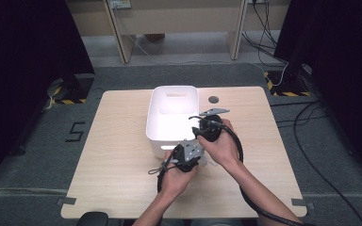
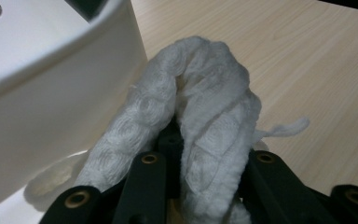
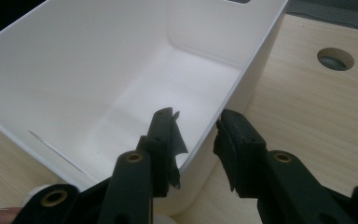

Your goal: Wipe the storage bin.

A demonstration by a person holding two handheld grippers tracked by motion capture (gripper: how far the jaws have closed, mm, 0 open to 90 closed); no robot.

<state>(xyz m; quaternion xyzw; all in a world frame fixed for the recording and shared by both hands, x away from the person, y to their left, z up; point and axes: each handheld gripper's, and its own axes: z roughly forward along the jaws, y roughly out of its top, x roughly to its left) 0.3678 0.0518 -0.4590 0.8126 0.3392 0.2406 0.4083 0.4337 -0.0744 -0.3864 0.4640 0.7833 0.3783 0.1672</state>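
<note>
The left hand-held gripper [image 1: 202,157] is pinching a white, knobbly terry-cloth towel [image 2: 200,116], which bulges up in a folded hump from between the pressed-together jaws. In the left gripper view the cloth sits just beside the outer wall of the white, rectangular plastic bin [image 2: 51,93], above the pale wooden bench [image 2: 284,60]; a loose thread trails off its right edge. From the high view this hand-held gripper is at the bin's [image 1: 156,115] near right corner, outside the rim, low over the bench [image 1: 113,160].

The right hand-held gripper [image 3: 196,135] is spread, with nothing pressed between its pads. Its jaws straddle the bin's [image 3: 98,70] right-hand wall, one jaw inside the cavity and the other over the bench [image 3: 317,121], though I cannot tell whether either pad touches the plastic. A round grommet hole [image 3: 335,59] lies farther off on the bench.

The bin's long axis runs away from the person, and its open cavity lies ahead and to the left of the towel. The left hand is the one carrying the cloth, so by my judgement the coming move turns on lifting it over the near rim; the right hand seems placed to steady the wall.
</note>
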